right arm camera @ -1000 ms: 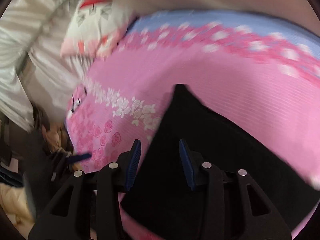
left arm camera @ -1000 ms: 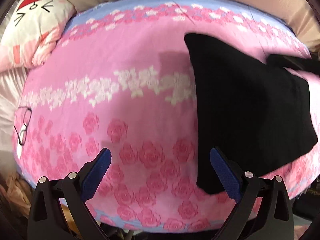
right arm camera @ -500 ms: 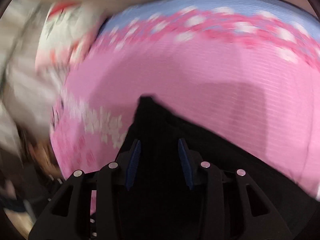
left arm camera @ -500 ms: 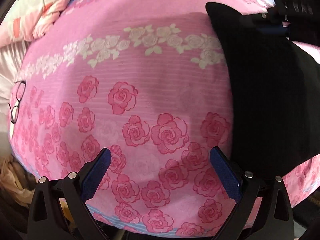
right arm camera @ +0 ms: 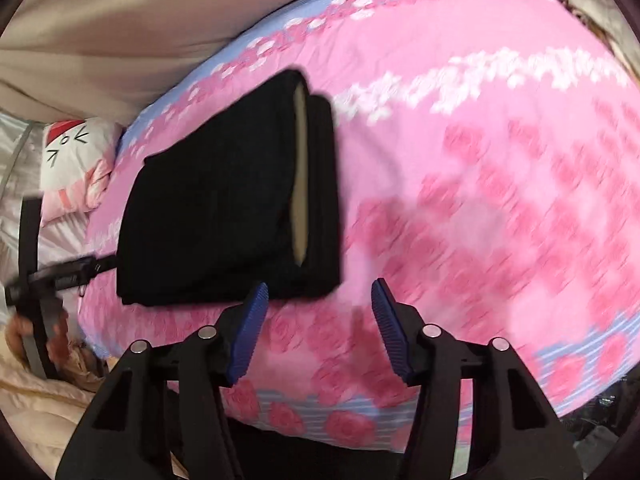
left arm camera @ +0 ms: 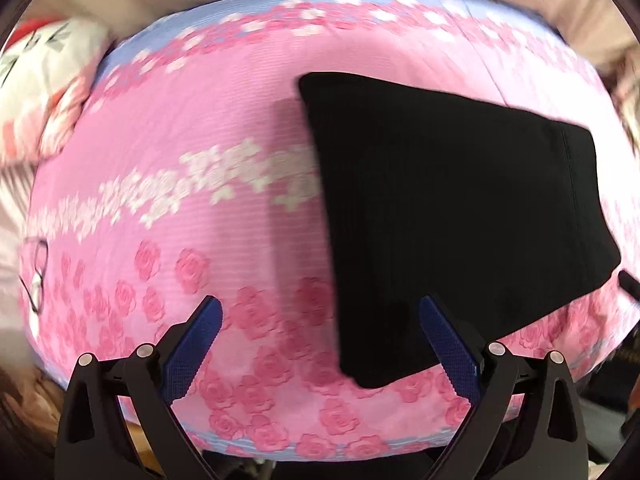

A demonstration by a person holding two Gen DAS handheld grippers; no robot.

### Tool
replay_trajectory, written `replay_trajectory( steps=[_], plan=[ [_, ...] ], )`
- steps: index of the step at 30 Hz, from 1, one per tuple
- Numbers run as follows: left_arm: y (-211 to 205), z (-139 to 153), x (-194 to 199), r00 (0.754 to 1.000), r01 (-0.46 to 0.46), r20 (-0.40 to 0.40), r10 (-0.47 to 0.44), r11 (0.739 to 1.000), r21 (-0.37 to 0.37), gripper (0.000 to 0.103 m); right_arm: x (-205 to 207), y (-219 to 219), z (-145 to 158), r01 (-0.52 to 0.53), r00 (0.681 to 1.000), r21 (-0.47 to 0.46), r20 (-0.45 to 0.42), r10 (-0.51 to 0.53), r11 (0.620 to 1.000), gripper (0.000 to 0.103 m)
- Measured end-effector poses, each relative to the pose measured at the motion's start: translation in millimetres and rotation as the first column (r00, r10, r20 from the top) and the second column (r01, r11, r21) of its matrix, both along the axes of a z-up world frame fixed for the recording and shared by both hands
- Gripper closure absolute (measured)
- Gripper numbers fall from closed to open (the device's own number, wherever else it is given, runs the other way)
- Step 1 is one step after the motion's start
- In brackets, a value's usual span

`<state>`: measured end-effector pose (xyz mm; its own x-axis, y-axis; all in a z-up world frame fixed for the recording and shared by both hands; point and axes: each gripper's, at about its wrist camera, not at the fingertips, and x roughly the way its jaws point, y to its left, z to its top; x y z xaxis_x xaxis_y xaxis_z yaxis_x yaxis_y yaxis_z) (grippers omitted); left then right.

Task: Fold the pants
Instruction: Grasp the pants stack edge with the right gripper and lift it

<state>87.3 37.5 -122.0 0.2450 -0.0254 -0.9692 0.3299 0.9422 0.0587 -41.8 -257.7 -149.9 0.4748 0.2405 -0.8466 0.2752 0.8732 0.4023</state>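
Pants [right arm camera: 224, 208] lie folded into a compact black rectangle on the bed [right arm camera: 480, 160], a pale lining showing at one edge; folding appears done. Near the pants, left claw [left arm camera: 320, 344] gapes empty. Right claw [right arm camera: 320, 328], its jaws just opening, holds nothing.

Black pants [left arm camera: 452, 216], folded into a flat, thick rectangle of stacked layers, lying on the pink rose-patterned bedspread [left arm camera: 200, 208], pale inner lining showing between the layers at one open edge, no gripper touching them
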Motion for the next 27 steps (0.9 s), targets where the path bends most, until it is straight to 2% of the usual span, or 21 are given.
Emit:
replay_trajectory(
  steps=[3,5,6,8,9,11,12,13,14,15,16,18,20,23,25,27],
  plan=[
    [-28,-2,4,0.999,0.047,-0.003,-0.047,0.997,0.055,0.006,0,8,-5,0.031,0.996,0.05,0.078,-0.035,0.998,0.058],
    [-39,-4,6,0.998,0.068,-0.001,-0.068,0.994,0.086,0.006,0,7,-4,0.02,0.994,0.066,0.106,-0.027,0.998,0.071],
    [-42,-6,6,0.997,0.077,-0.004,-0.077,0.992,0.098,0.006,4,10,-7,0.011,0.994,0.043,0.108,-0.016,0.999,0.075],
    [-53,-16,5,0.994,0.11,-0.027,-0.107,0.985,0.136,0.006,5,6,-10,-0.013,0.994,0.026,0.109,0.01,1.0,0.093],
    [-56,-23,5,0.992,0.123,-0.04,-0.118,0.98,0.155,0.005,4,5,-3,-0.013,0.992,0.05,0.127,0.007,0.999,0.093],
    [-60,-29,3,0.99,0.14,-0.044,-0.134,0.973,0.182,0.005,-3,-1,17,-0.005,0.985,0.028,0.173,0.001,1.0,0.094],
    [-62,-31,2,0.988,0.152,-0.04,-0.147,0.971,0.185,0.005,-3,-3,8,0.002,0.989,-0.004,0.146,-0.001,1.0,0.094],
    [-62,-31,1,0.987,0.159,-0.036,-0.155,0.97,0.184,0.005,-3,-8,-14,0.019,0.997,0.012,0.081,-0.02,1.0,0.094],
    [-63,-32,0,0.986,0.164,-0.032,-0.161,0.97,0.182,0.005,-9,-14,-28,0.045,0.994,0.081,0.098,-0.052,0.996,0.093],
    [-65,-35,0,0.986,0.169,-0.032,-0.166,0.969,0.179,0.005,-9,-17,-27,0.05,0.993,0.104,0.104,-0.061,0.993,0.092],
    [-66,-38,-1,0.984,0.176,-0.031,-0.173,0.966,0.19,0.005,-9,-18,-20,0.051,0.993,0.105,0.104,-0.062,0.993,0.088],
    [-68,-36,-2,0.984,0.178,-0.018,-0.178,0.963,0.2,0.005,-11,-19,-2,0.065,0.993,0.097,0.091,-0.074,0.993,0.088],
    [-68,-29,-5,0.982,0.185,0.007,-0.191,0.961,0.207,0.005,-12,-18,33,0.079,0.985,0.039,0.152,-0.084,0.996,0.086],
    [-65,-21,-9,0.98,0.182,0.044,-0.194,0.963,0.2,0.005,23,-7,62,-0.001,0.972,0.113,0.232,-0.026,0.994,0.086],
    [-62,-25,-8,0.984,0.168,0.03,-0.176,0.969,0.178,0.005,59,0,59,-0.061,0.966,0.108,0.258,0.031,0.992,0.088],
    [-56,-32,-4,0.989,0.145,0.013,-0.149,0.977,0.154,0.005,93,-6,33,-0.061,0.979,0.053,0.196,0.049,0.997,0.09]
  ],
)
